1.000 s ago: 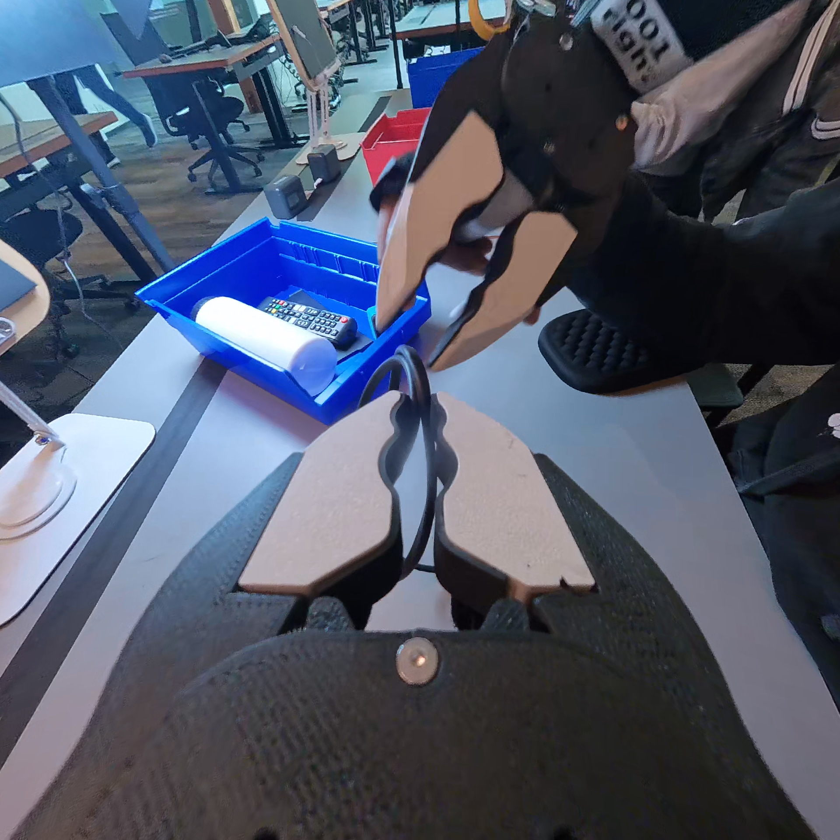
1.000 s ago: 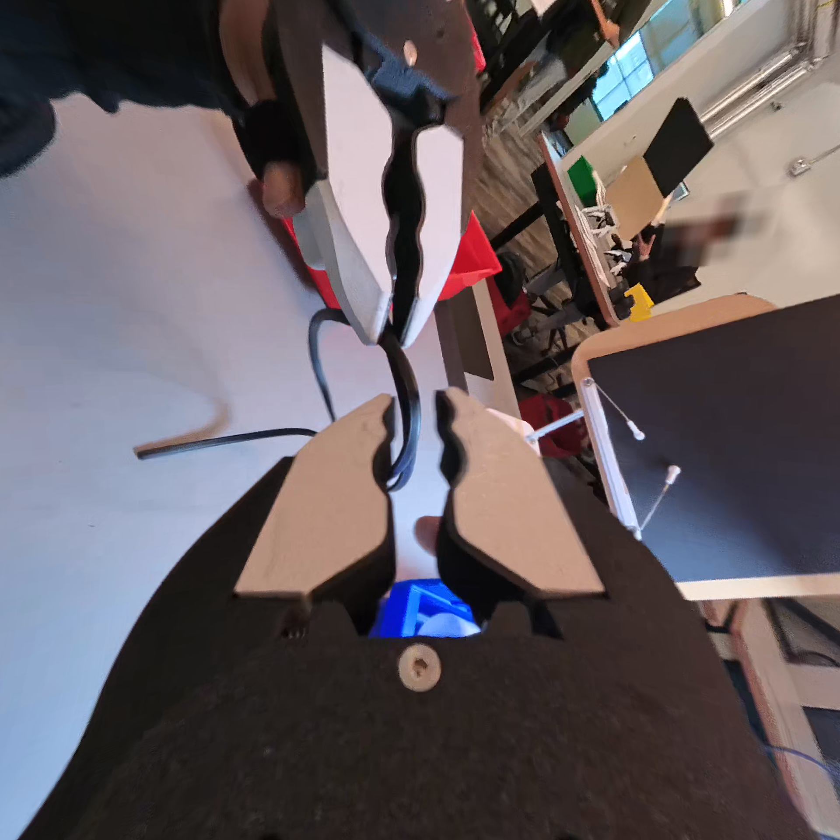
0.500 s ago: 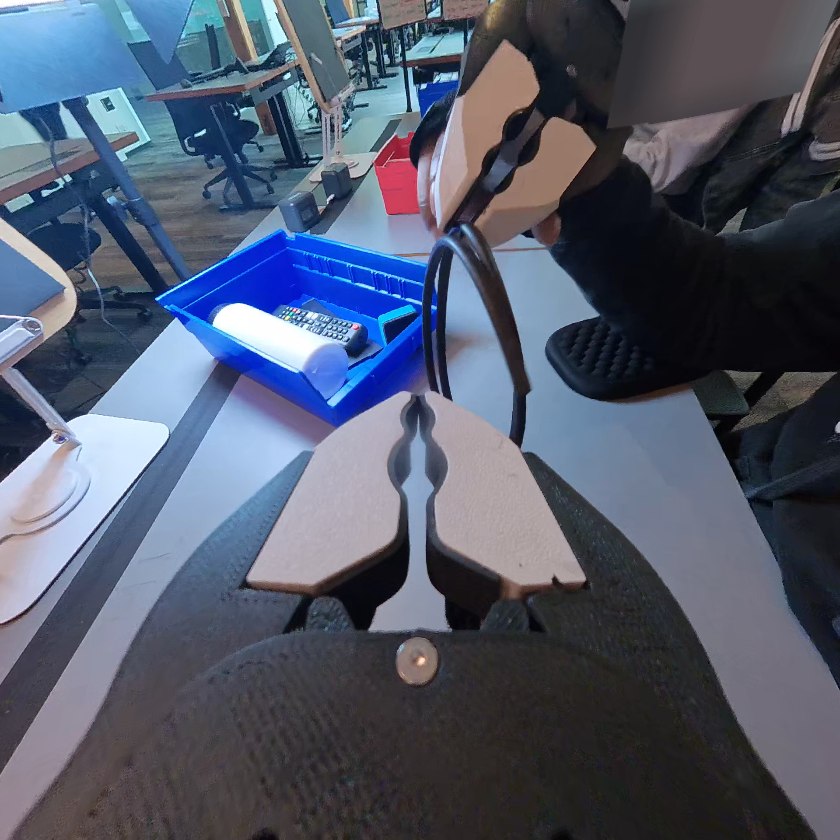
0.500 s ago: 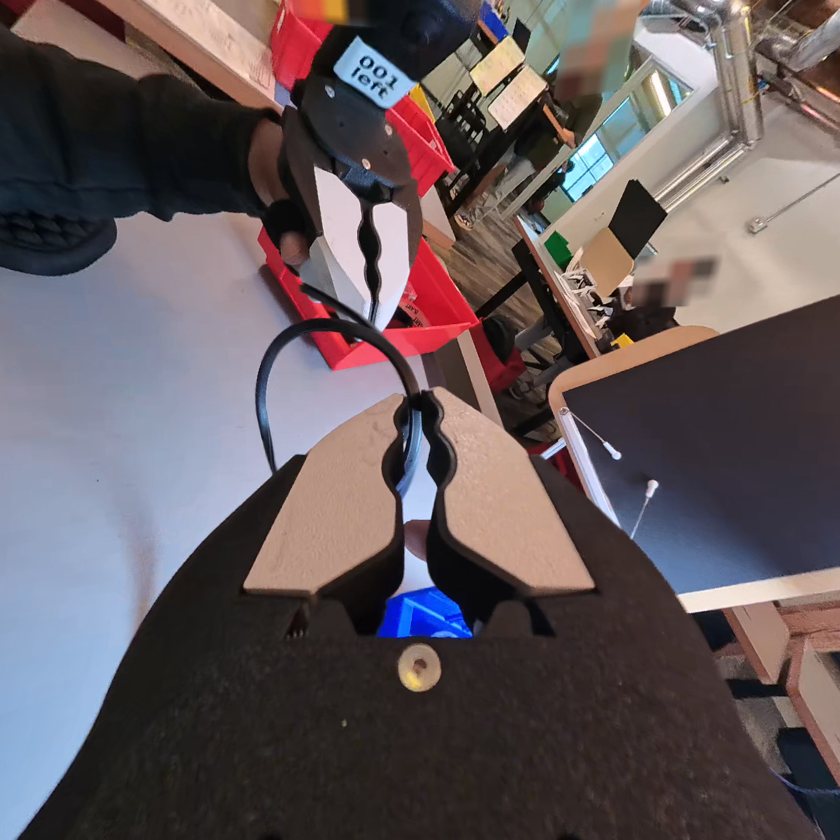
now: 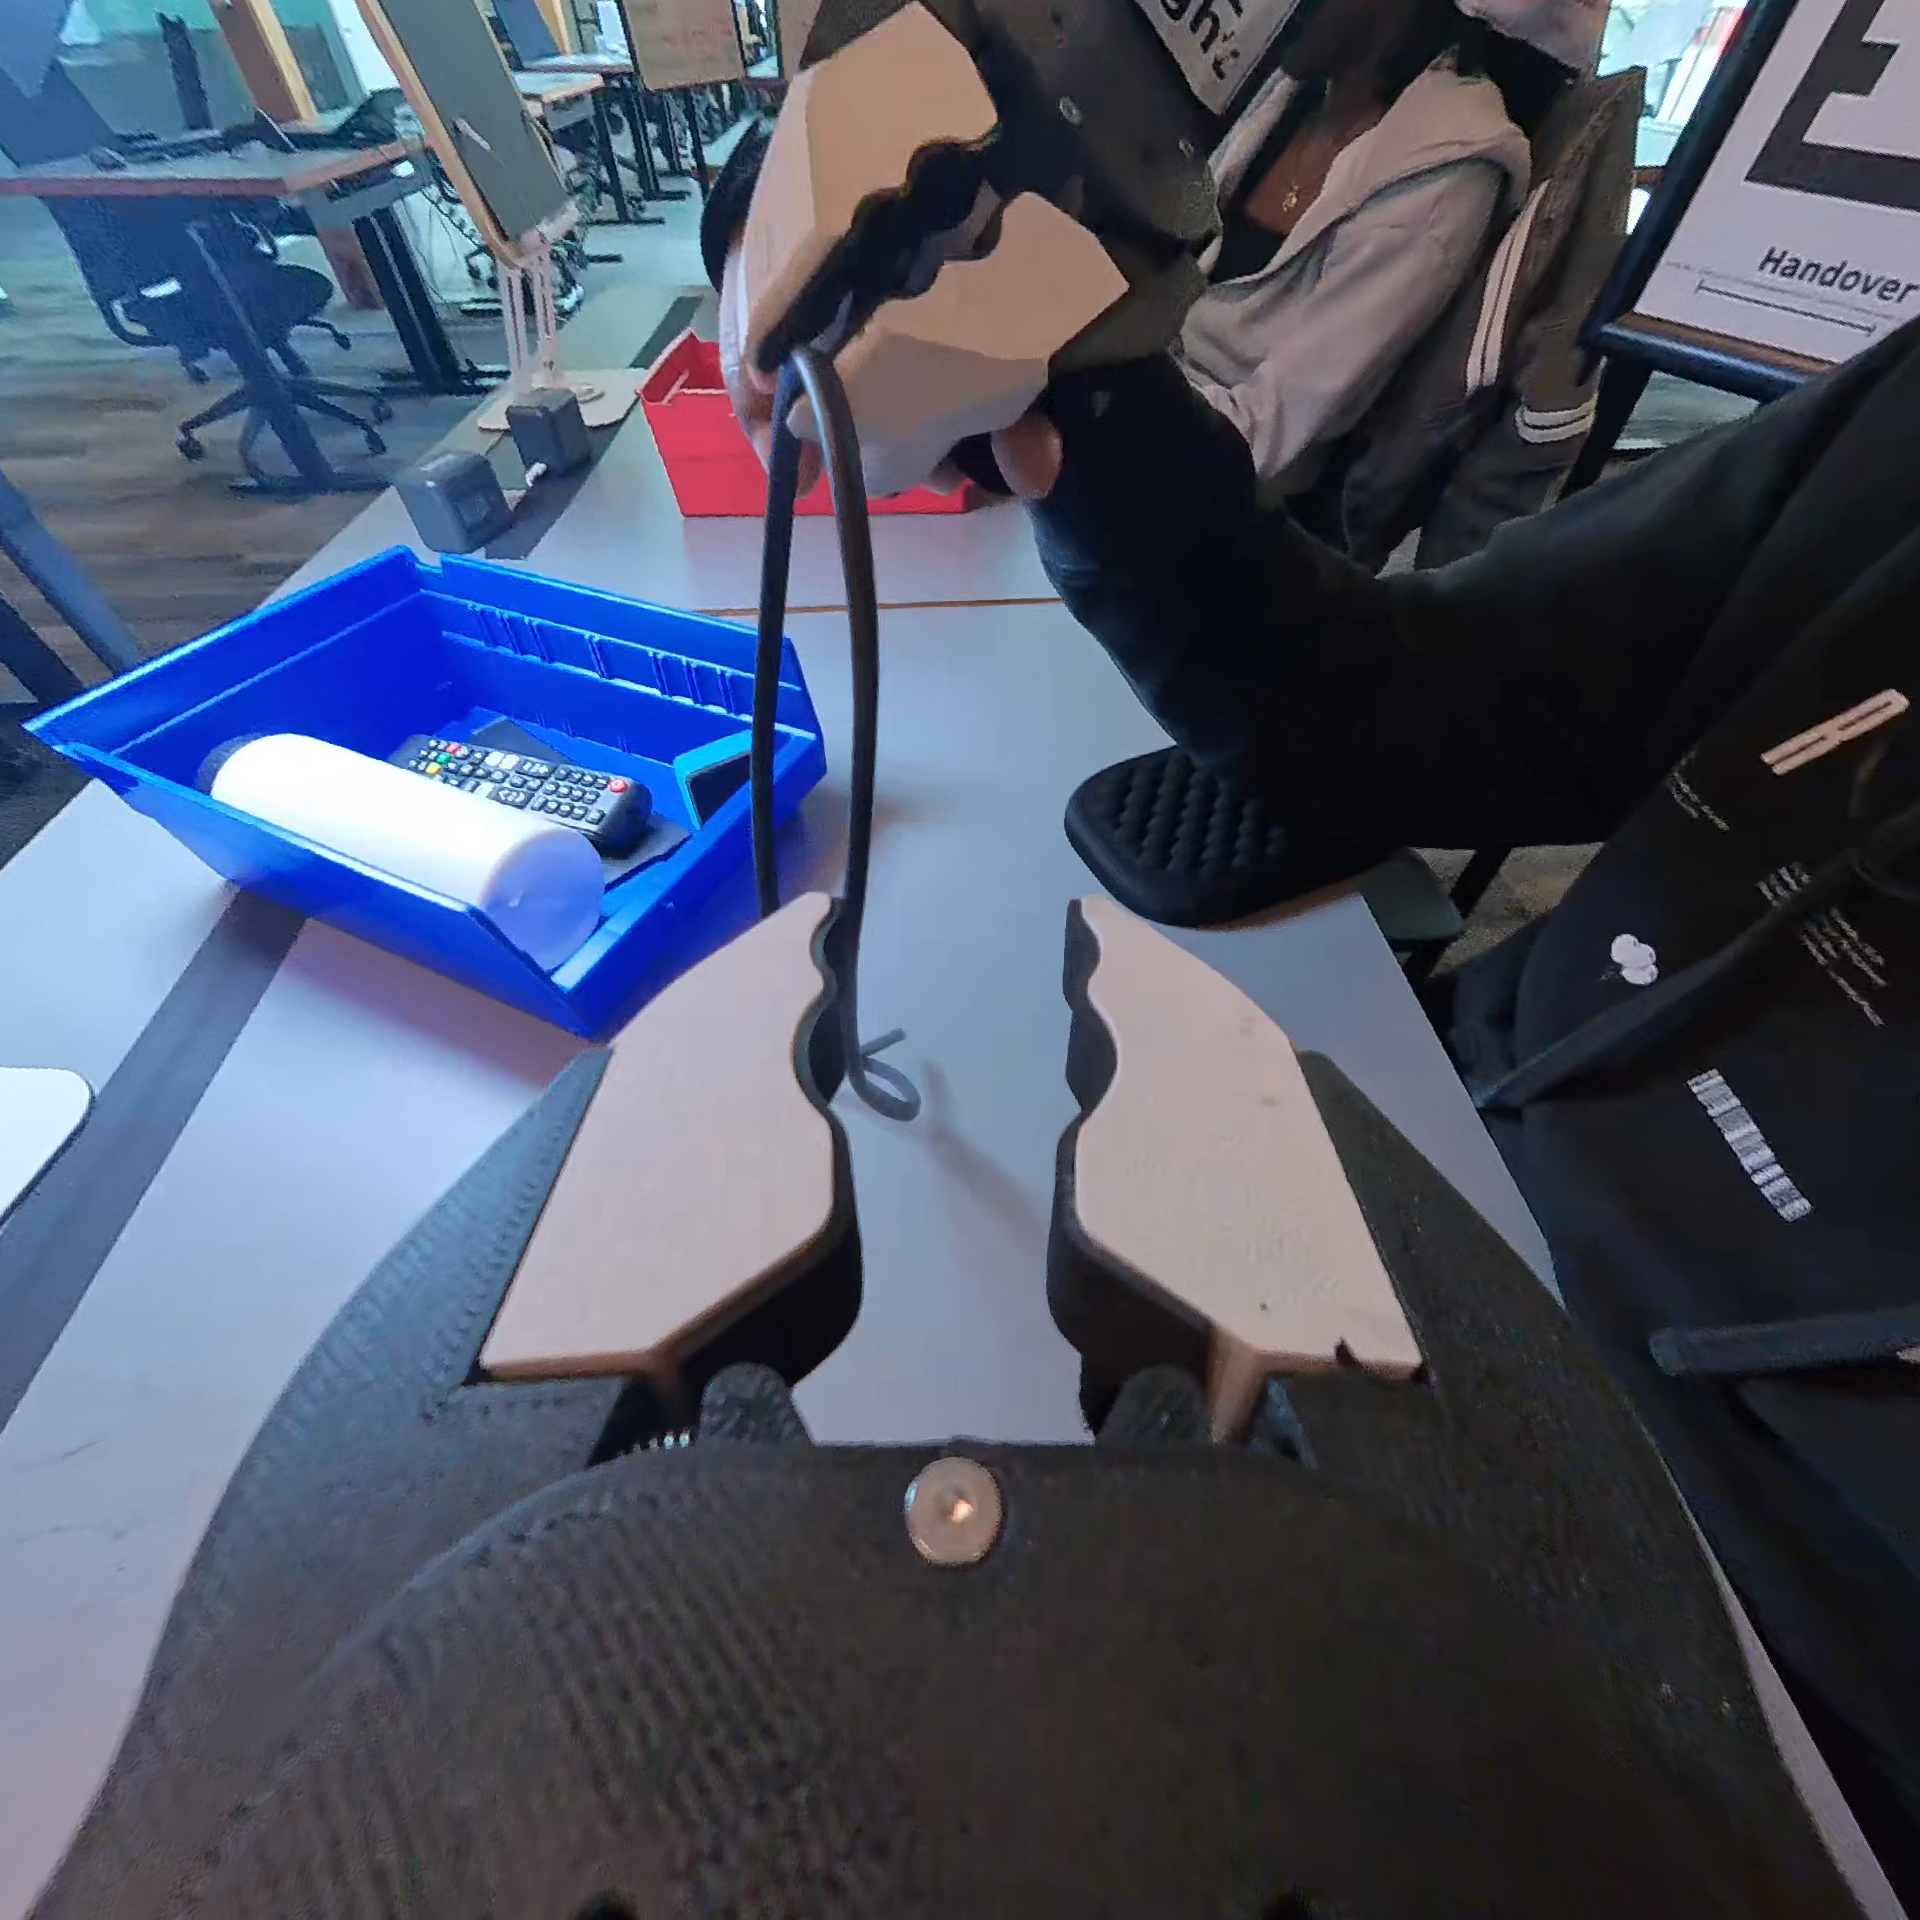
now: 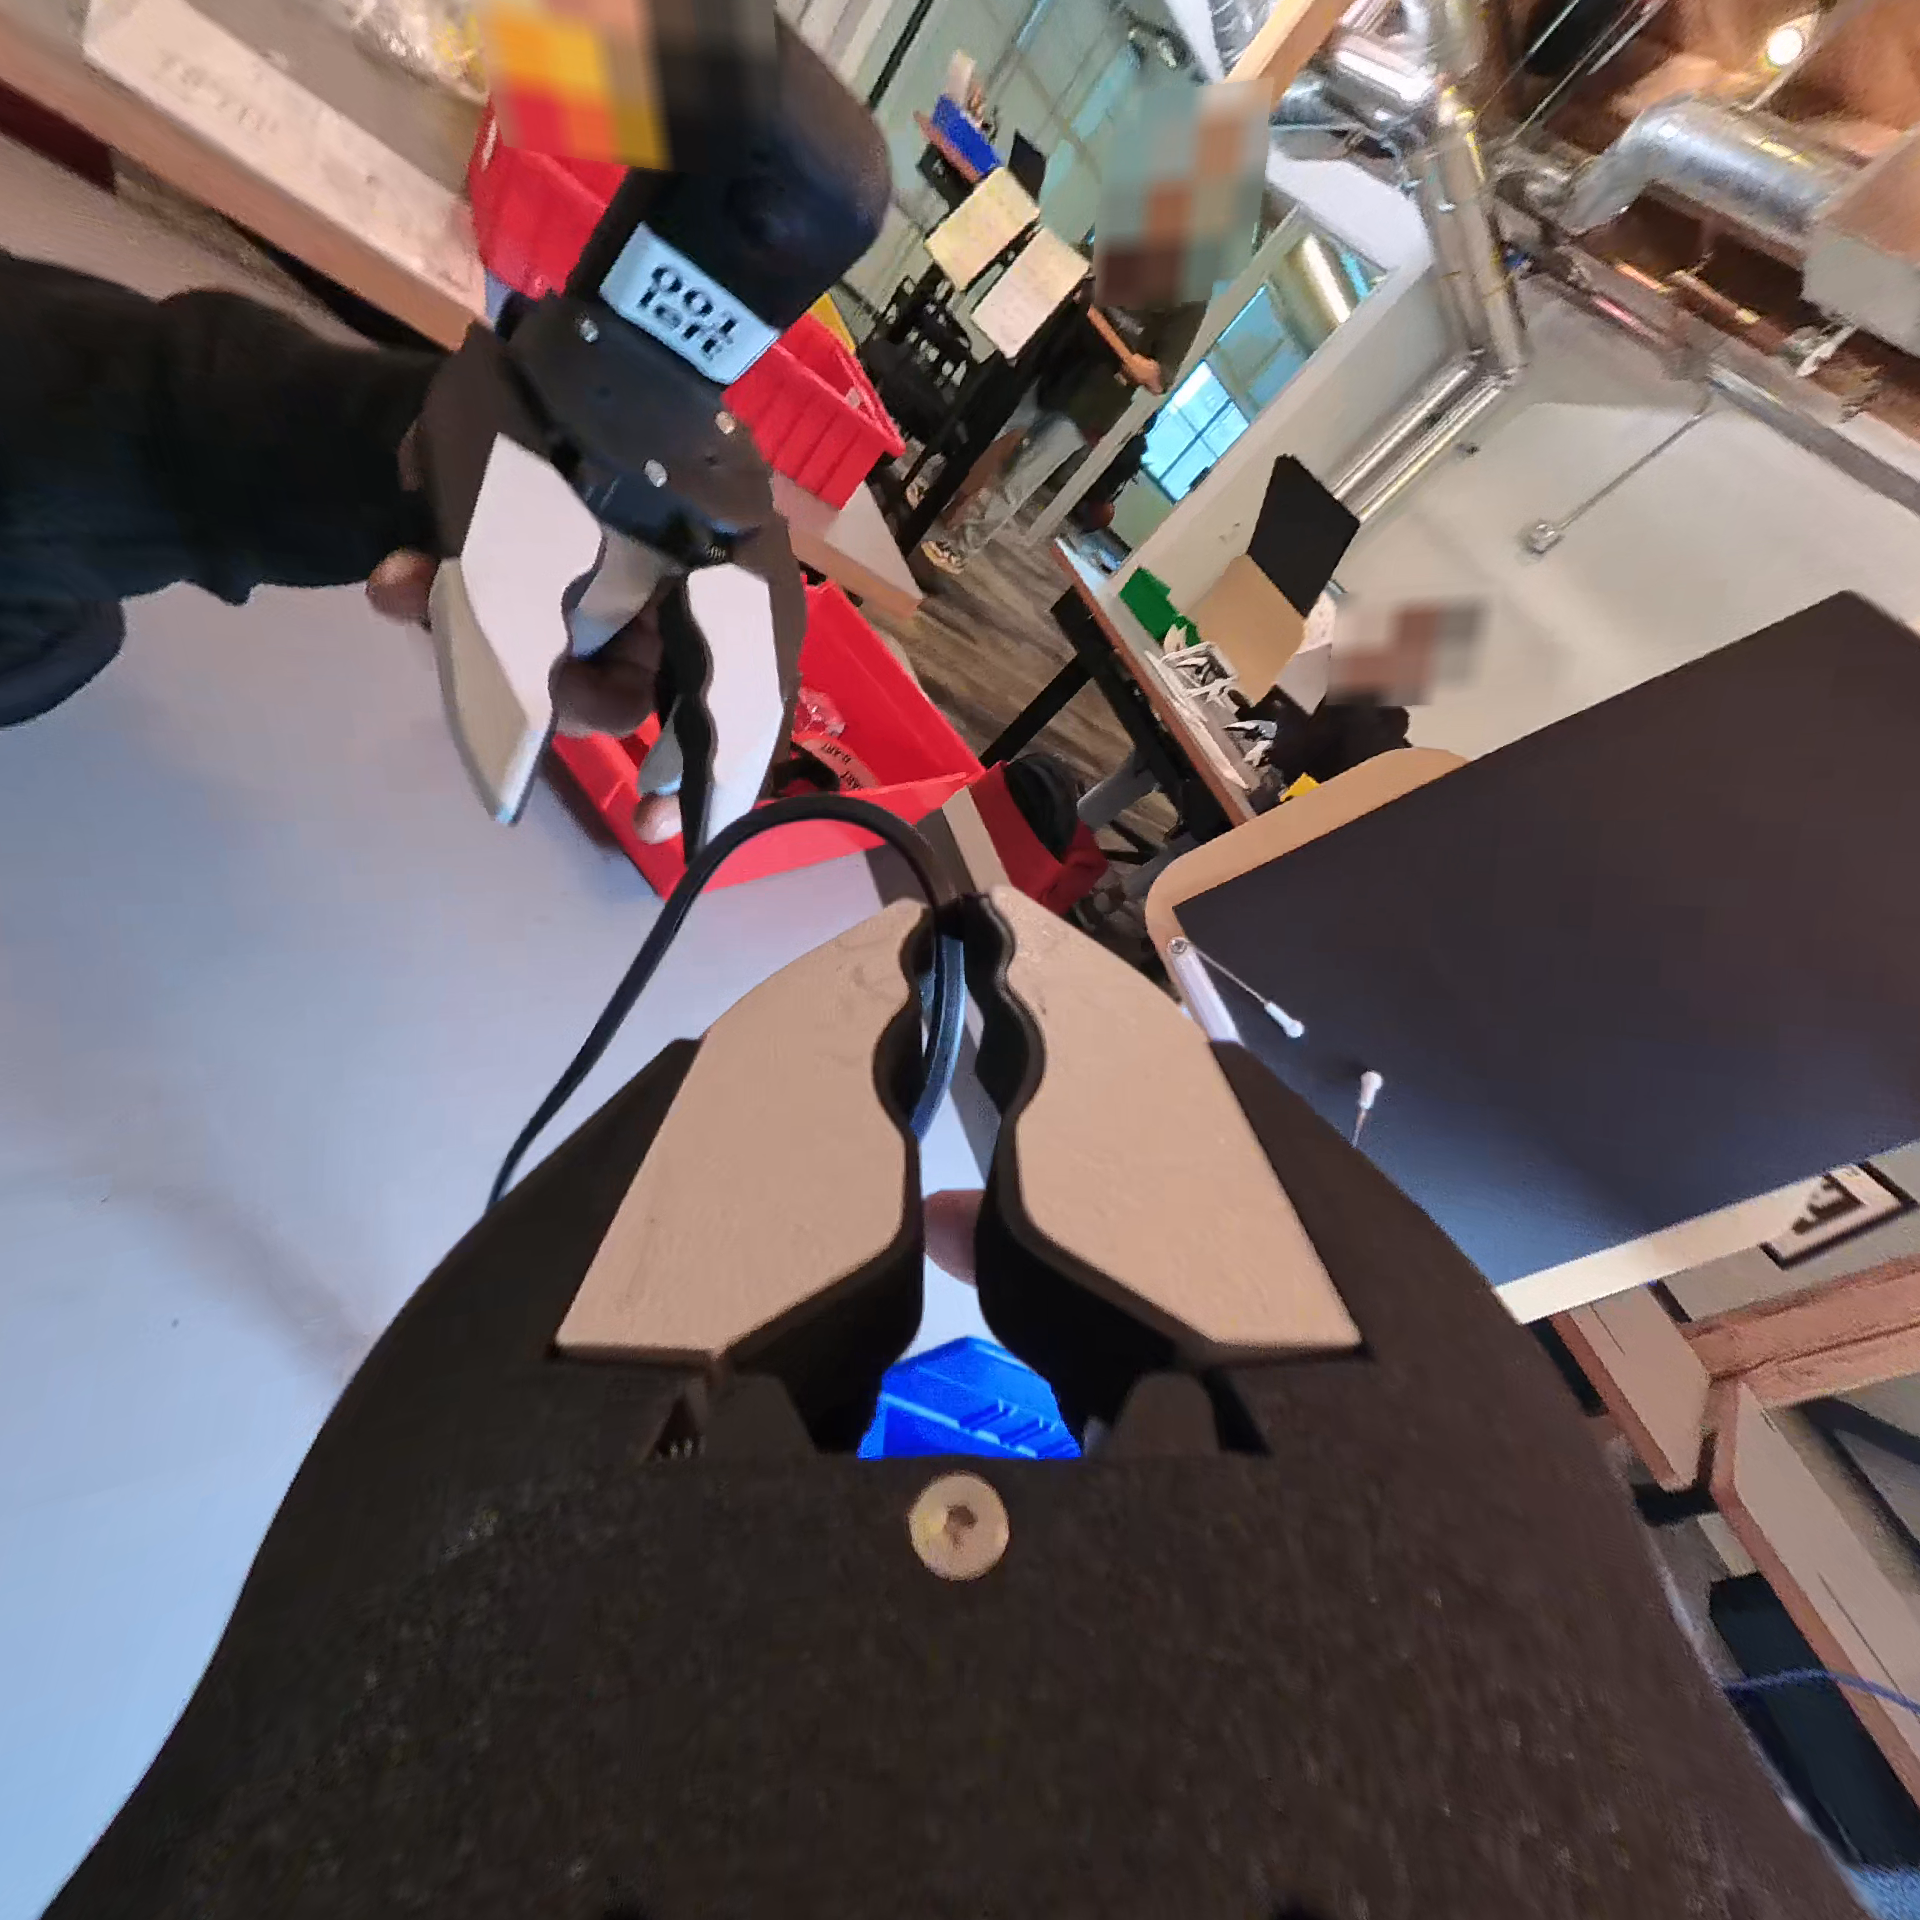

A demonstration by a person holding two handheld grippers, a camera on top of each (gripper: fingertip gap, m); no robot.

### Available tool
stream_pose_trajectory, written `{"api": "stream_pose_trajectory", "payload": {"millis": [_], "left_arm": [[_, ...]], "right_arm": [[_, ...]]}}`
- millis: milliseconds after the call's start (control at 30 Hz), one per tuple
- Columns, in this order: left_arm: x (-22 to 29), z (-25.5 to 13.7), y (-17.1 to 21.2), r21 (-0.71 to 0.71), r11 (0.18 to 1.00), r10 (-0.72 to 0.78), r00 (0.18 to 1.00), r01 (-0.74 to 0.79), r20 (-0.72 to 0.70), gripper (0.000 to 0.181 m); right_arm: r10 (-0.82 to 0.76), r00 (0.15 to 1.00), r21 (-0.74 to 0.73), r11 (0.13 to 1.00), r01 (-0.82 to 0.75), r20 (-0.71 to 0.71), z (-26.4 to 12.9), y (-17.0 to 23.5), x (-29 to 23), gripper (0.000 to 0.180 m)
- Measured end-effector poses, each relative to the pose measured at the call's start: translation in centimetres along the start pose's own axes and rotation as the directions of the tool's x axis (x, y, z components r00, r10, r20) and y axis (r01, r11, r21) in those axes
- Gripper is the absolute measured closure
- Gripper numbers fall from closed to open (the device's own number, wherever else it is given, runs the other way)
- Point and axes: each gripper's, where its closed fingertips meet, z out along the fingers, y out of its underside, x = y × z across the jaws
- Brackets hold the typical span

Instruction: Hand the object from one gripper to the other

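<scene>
A black cable (image 5: 857,623) hangs in a long loop from my right gripper (image 5: 790,343), which is shut on its upper end above the grey table (image 5: 966,707). The cable's lower end curls between the fingers of my left gripper (image 5: 951,914), which is open and not pinching it. In the right wrist view my right gripper (image 6: 951,914) is shut on the cable (image 6: 727,852), and my left gripper (image 6: 623,790) is open beyond it, a little apart.
A blue bin (image 5: 436,623) on the left holds a white cylinder (image 5: 405,821) and a remote (image 5: 530,779). A red bin (image 5: 707,457) stands farther back. A black chair armrest (image 5: 1195,842) is at the table's right edge. A person sits behind. The tips of one gripper are about 10 cm away from the tips of the other.
My right gripper closed on the cable and lifted it. My left gripper, shut on the cable a second ago, has opened and drawn back.
</scene>
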Motion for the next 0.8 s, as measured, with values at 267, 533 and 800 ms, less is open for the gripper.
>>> {"api": "stream_pose_trajectory", "payload": {"millis": [267,533,800], "left_arm": [[-2.5,2.0,1.8,-0.165,0.977,0.174,0.957,-0.137,0.232,0.173],[-2.0,7.8,3.9,-0.034,0.998,-0.042,0.992,0.046,0.122,0.145],[-2.2,11.5,6.1,0.01,1.0,0.0,0.988,-0.002,0.155,0.167]], "right_arm": [[0.032,0.99,0.065,0.998,-0.024,-0.134,-1.8,-1.9,2.5,0.175],[0.085,0.974,0.104,0.993,-0.064,-0.211,-3.4,-2.7,4.3,0.175],[0.092,0.952,0.126,0.99,-0.057,-0.293,-5.4,-3.5,5.8,0.175]]}}
